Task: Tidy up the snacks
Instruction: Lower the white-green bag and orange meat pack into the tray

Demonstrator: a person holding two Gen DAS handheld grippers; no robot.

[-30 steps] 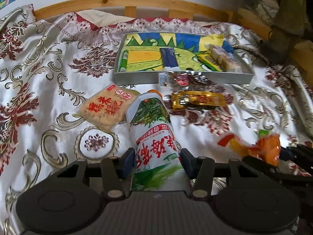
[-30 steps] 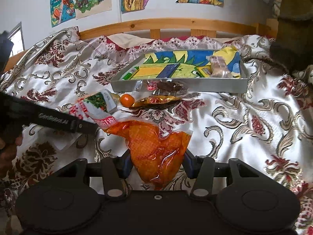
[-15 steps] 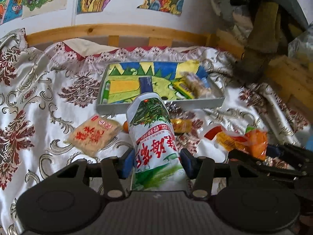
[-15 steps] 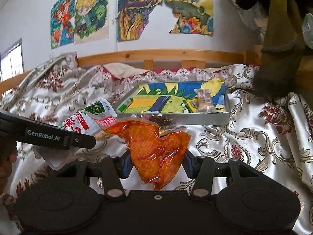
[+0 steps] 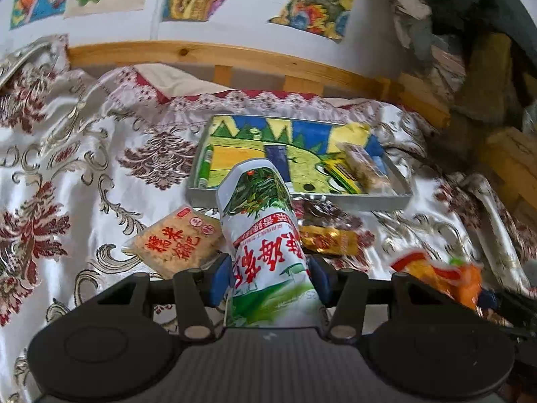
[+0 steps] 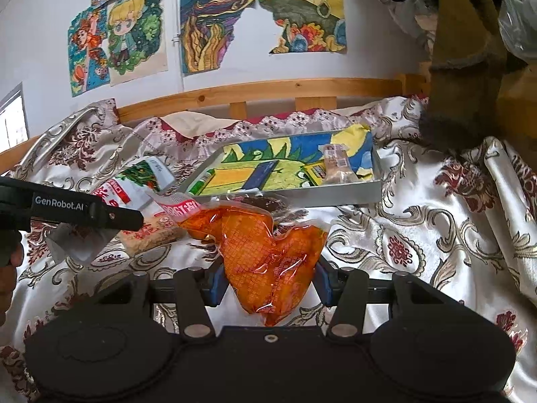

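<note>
Left claw [image 5: 270,280]: I have it clamped on the white-and-green snack bag [image 5: 265,235], blue pads pressing both sides of its lower half.
Left load axis: the bag's long axis runs straight ahead from my claw, its far end pointing at the tray [image 5: 399,198].
Right claw [image 6: 268,282]: gripping the orange vacuum-packed snack [image 6: 268,255] near its lower tip; the pack fans out ahead and a little left of the claw.
Tray bearing: dead ahead of both claws and lower, lying on the bed [image 6: 436,228]; its long side runs crosswise to my approach.
Nearer hand: I judge the two about level; from the right view, the left claw [image 6: 110,216] sits off to my left, roughly abreast.
Tray contents: a green tube, a dark blue stick and wrapped bars already lie inside, mostly on its right half.
Left behind: a rice cracker pack [image 5: 174,241] just ahead-left of my left claw, a gold-wrapped snack [image 5: 329,240] just ahead-right, both on the bed short of the tray.
Pose: both claws held above the bed, tilted slightly downward toward the tray.
Next move, my guess: carry forward and lower over the near wall.
</note>
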